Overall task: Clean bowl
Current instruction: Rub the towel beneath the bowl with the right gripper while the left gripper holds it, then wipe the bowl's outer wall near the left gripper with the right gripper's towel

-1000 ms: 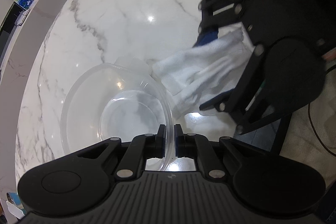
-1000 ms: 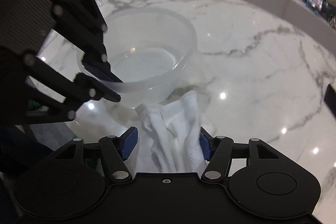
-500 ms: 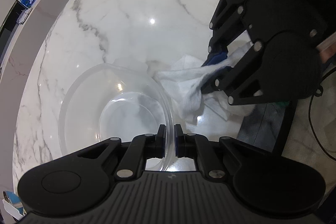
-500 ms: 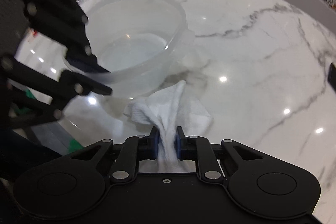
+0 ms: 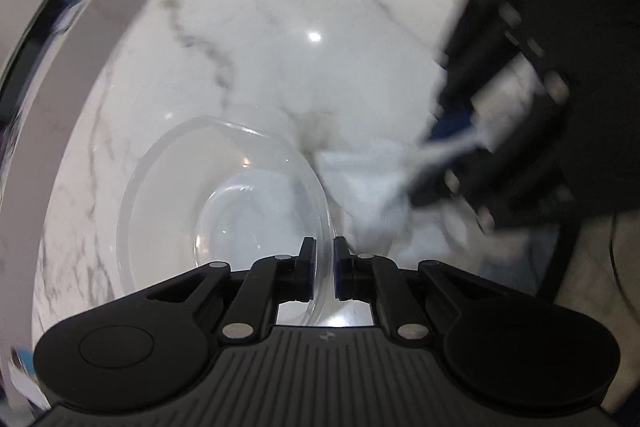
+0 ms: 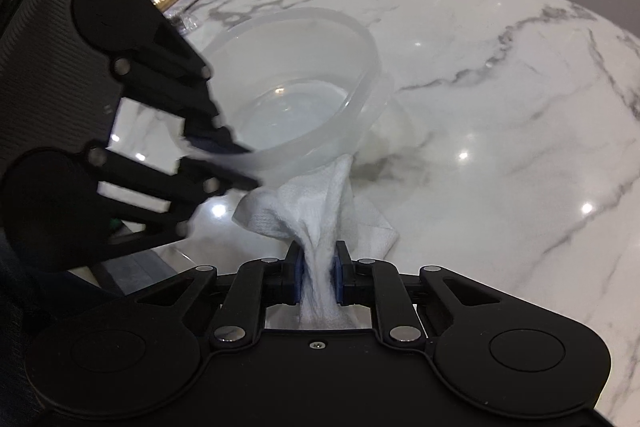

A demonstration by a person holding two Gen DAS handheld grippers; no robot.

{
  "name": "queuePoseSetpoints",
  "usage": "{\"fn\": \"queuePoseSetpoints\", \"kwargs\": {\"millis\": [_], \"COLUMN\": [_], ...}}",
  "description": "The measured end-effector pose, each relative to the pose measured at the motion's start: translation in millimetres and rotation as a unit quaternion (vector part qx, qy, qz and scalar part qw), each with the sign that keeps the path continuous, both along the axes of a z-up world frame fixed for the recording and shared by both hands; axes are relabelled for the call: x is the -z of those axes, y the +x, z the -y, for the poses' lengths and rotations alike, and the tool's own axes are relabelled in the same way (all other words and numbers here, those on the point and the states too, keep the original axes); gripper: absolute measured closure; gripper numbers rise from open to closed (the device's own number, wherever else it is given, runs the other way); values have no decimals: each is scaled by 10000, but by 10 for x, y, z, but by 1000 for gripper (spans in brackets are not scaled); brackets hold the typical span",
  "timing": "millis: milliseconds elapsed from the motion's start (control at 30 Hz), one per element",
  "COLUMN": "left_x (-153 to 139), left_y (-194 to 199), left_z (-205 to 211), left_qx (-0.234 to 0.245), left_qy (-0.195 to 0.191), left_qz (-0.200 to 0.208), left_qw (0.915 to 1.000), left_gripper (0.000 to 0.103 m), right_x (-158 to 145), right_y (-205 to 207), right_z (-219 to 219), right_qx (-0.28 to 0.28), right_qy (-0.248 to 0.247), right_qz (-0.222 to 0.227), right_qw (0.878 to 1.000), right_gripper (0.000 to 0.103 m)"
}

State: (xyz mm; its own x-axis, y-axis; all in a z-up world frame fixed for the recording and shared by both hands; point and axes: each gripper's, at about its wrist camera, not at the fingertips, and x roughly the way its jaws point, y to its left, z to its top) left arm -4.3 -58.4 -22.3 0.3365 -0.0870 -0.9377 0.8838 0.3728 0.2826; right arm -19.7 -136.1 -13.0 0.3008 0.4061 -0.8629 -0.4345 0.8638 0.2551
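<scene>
On veined marble: translucent round bowl.

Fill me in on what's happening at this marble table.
A person with two handheld grippers is about to clean a clear plastic bowl. The left gripper is clamped on the bowl's near rim, steadying it. The right gripper has just closed on a bunched white cloth beside the bowl. Wiping hasn't started.

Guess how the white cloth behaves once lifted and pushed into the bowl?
Likely floppy: the white cloth bunches and folds where the right gripper pinches it. Probably light, draping loosely. It should conform to the clear bowl wall, though loose corners may trail.
</scene>
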Motion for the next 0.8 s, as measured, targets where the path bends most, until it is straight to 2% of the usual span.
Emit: {"fn": "queuePoseSetpoints", "kwargs": {"millis": [300,433,800], "left_x": [13,27,56], "left_y": [-71,-118,-155], "left_z": [-16,-32,-40], "left_qx": [320,400,384], "left_qy": [362,374,258], "left_qz": [-230,-376,-441], "left_qw": [9986,9978,9980], "left_gripper": [97,97,97], "right_x": [31,46,-82], "right_y": [51,137,355], "right_z": [-161,-198,2], "right_qx": [-278,-251,503], "right_qy": [-79,-49,196], "right_qz": [1,25,136], "right_qw": [9996,9997,9985], "right_gripper": [89,90,91]}}
